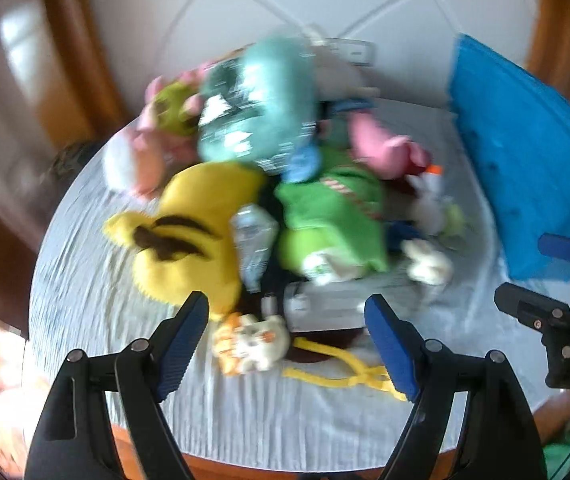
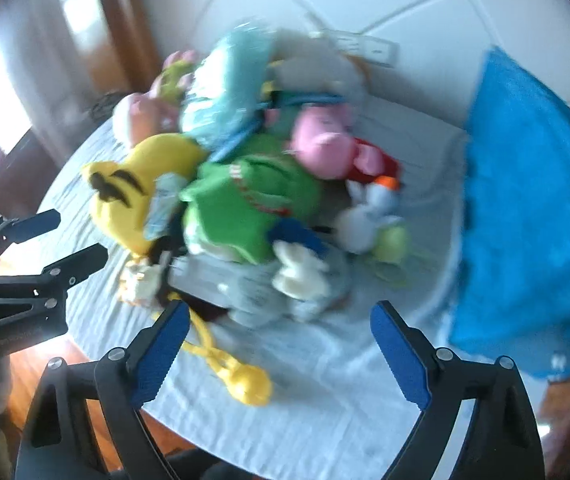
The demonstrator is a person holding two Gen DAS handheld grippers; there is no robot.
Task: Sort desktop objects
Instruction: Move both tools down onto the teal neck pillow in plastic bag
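On the cloth-covered bench (image 1: 85,320), a heap of soft toys sits mid-surface, both views blurred. Left gripper (image 1: 287,344) hangs low over the near edge, fingers spread wide, nothing between them; a small orange-and-white toy (image 1: 251,342) lies on the cloth just ahead, between the fingertips. Yellow tasselled cord (image 1: 341,372) lies beside it, running toward the right finger. Right gripper (image 2: 281,354) also has fingers wide apart, holding nothing, hovering over bare cloth near the pile's front.

Pile contents: yellow plush with dark eyebrows (image 1: 189,236) at the left front, green plush (image 1: 329,216) to its right, teal plastic-wrapped bundle (image 1: 261,108) on top toward the back, pink plush (image 1: 385,148) at the right rear, another pink-and-green toy (image 1: 165,120) at the left rear. Clear plastic bottle (image 1: 253,240) wedged between yellow and green plush. Small cream plush (image 1: 429,264) at the right front, white toy with orange tip (image 2: 373,204) near it.

Blue basket (image 1: 525,160) stands on the bench's right side, just beside the pile, tilted in view. White power strip (image 2: 369,46) lies behind the heap. Finer details of the toys too blurred to tell.
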